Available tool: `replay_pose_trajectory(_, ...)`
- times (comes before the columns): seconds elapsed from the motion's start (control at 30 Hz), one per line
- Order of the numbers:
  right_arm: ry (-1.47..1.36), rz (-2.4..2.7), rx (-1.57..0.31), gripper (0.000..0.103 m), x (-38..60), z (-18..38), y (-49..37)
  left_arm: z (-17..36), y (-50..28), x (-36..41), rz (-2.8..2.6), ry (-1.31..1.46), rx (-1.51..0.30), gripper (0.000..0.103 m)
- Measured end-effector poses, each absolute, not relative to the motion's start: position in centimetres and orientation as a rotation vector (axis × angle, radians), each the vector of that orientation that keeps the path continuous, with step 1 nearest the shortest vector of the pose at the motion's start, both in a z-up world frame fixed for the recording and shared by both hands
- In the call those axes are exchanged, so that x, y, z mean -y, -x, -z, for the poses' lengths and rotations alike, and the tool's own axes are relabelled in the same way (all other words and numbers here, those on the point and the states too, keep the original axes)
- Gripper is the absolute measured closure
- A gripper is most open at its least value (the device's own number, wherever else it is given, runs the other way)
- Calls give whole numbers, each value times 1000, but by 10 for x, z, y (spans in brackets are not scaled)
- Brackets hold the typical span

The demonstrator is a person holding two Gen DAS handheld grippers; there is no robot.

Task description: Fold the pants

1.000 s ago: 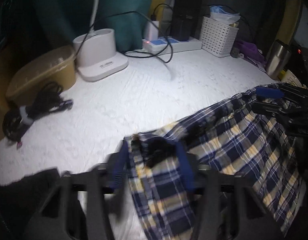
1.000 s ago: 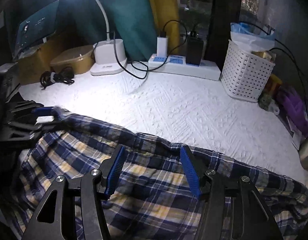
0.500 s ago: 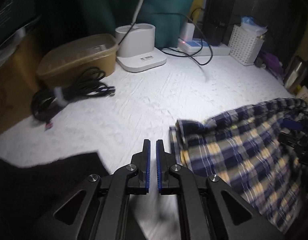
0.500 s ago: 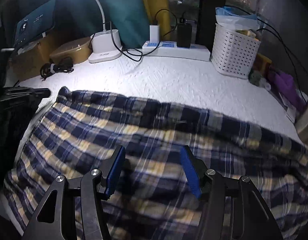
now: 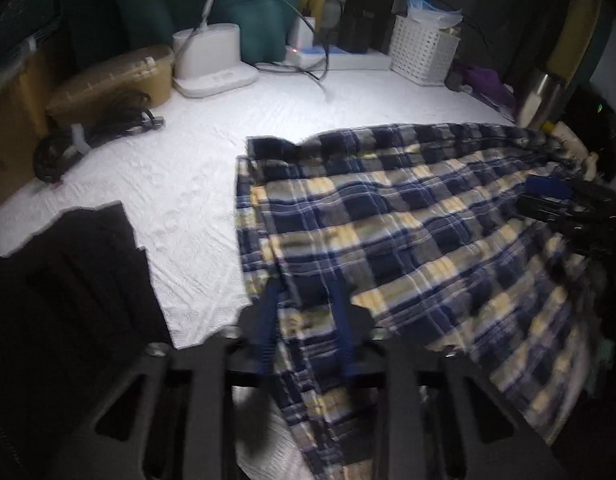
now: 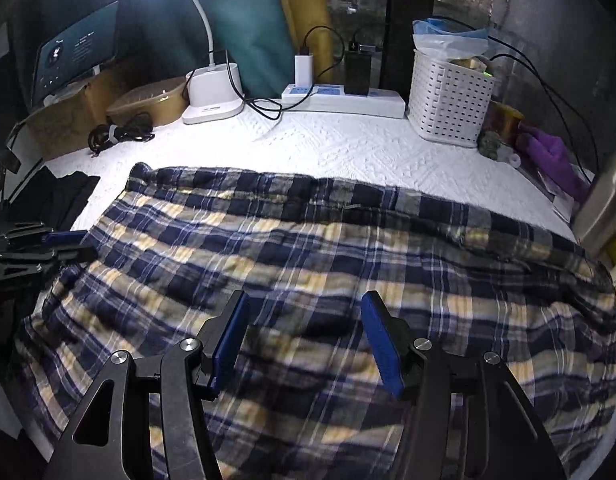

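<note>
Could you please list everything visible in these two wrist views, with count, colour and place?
plaid pants: one, navy, yellow and white, spread across near table
tablecloth: one, white, under everything
desk lamp: one, white, back left
power strip: one, white, back centre
basket: one, white, back right
tan container: one, left of lamp
coiled cable: one, black, back left
black cloth: one, near left
purple item: one, right edge
left gripper: open, over pants' left edge
right gripper: open, above pants

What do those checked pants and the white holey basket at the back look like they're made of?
Plaid pants: likely soft woven cotton or flannel; matte, wrinkling and draping loosely. White basket: probably molded plastic; rigid walls with an even grid of holes, slightly glossy.
</note>
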State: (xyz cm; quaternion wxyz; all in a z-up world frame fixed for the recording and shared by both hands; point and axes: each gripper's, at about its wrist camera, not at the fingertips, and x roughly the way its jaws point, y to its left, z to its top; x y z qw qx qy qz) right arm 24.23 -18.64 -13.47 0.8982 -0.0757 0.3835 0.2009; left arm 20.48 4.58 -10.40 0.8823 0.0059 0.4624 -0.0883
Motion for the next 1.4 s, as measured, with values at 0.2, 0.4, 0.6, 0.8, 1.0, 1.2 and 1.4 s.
replay_pose_trajectory(0.2,144,-395,-804,43,197,140,-236,102,-200,-56,134,-12,-936,100)
replay_pose_trajectory(0.4,151,-382,-830,42,204,150,-236,103,-197,-68,93,18,-944,100)
replay_pose_trajectory(0.6,155,-379,-840,40,205,153,-237,95,-196,-81,83,93,-957,96)
replay_pose_trajectory(0.8,128,-351,-780,40,213,134,-239,73,-206,-76,87,21,-902,96)
replay_pose_trajectory(1.0,140,-325,-759,39,215,125,-260,72,-243,-58,149,-18,-898,96)
replay_pose_trajectory(1.2,161,-323,-756,39,209,119,-291,96,-281,-37,209,-24,-969,95)
replay_pose_trajectory(1.4,166,-334,-800,38,196,130,-318,105,-297,-36,218,-29,-969,95)
